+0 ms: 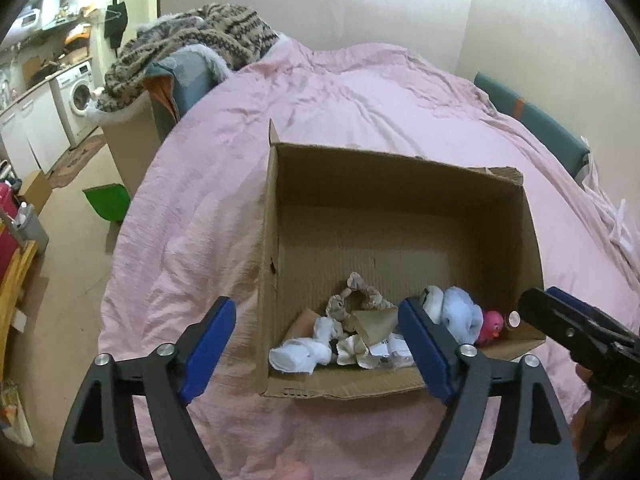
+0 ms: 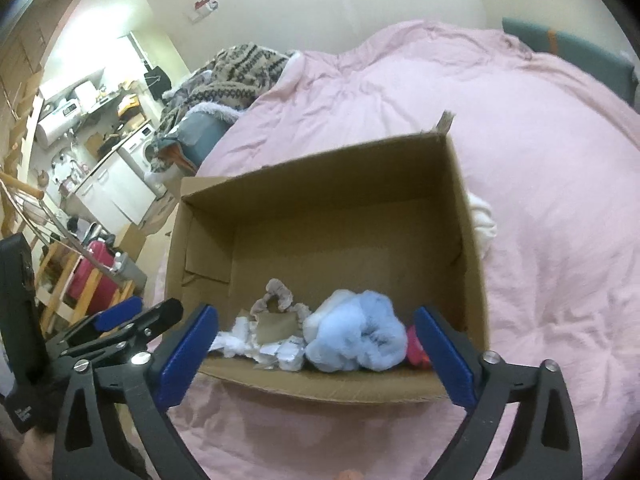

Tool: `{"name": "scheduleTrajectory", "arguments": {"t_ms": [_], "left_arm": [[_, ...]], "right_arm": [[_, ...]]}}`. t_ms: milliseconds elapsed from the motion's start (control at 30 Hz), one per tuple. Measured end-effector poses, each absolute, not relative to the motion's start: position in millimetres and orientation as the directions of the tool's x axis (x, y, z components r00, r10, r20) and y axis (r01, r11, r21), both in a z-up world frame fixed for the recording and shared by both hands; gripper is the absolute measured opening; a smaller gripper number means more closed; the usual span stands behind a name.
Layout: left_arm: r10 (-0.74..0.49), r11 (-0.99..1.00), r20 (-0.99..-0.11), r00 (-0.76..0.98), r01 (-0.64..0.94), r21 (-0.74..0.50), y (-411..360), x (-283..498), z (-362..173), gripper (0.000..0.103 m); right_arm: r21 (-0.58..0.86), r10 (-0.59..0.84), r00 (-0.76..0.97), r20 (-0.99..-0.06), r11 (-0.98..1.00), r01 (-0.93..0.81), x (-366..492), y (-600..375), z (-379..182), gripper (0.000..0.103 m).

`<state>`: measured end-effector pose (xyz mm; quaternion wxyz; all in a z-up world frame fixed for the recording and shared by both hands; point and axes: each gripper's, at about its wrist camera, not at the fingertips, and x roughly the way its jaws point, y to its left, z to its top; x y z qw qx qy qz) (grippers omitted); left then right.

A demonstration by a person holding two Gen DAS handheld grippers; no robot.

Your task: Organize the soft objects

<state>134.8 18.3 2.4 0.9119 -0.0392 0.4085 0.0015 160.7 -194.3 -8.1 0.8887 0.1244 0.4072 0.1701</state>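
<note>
— Low in both frames, what are the tools doing?
— Left gripper (image 1: 316, 354) has its blue pads spread wide with nothing between them, hanging over the near edge of the cardboard box (image 1: 276, 208). Right gripper (image 2: 316, 354) is spread the same way, also grasping nothing, above the same near wall.
— And the soft things?
— All bunched against the near end of the box: a fluffy blue toy (image 2: 356, 334), a white cloth (image 1: 304, 352), a beige scrunchie (image 1: 352, 300), crumpled paper (image 2: 280, 354) and a pink toy (image 1: 491, 326). The far half of the box floor shows bare cardboard.
— Around it?
— Pink bedspread (image 1: 340, 92) under the box, a patterned blanket (image 1: 192, 44) heaped at upper left, a washing machine (image 1: 78, 96) beyond, a green bin (image 1: 107, 200) on the floor.
— Any differences between views?
— Left view shows the pink toy whole; in the right view a pad mostly blocks it. Only the right view shows something white (image 2: 484, 220) on the bedspread outside the box's right wall.
</note>
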Motion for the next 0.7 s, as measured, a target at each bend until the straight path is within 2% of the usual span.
{"name": "scheduleTrajectory", "arguments": {"t_ms": [67, 133, 333, 700], "left_arm": [[-0.026, 0.997, -0.742, 0.670, -0.032, -0.064, 18.0, 132.0, 4.7, 0.083], [-0.015, 0.998, -0.739, 0.674, -0.038, -0.055, 18.5, 128.6, 7.8, 0.090], [-0.008, 0.998, -0.706, 0.708, -0.042, -0.054, 25.7, 107.6, 24.6, 0.101], [-0.011, 0.999, -0.694, 0.719, -0.025, -0.042, 28.0, 64.0, 36.6, 0.102]], "right_arm": [[0.348, 0.393, 0.625, -0.675, 0.916, -0.200, 157.0, -196.4, -3.1, 0.103], [0.333, 0.381, 0.639, -0.668, 0.921, -0.200, 152.5, -198.4, 2.3, 0.103], [0.275, 0.343, 0.679, -0.649, 0.938, -0.212, 136.9, -200.8, 19.5, 0.103], [0.212, 0.298, 0.697, -0.652, 0.954, -0.210, 98.8, -205.1, 27.1, 0.103]]}}
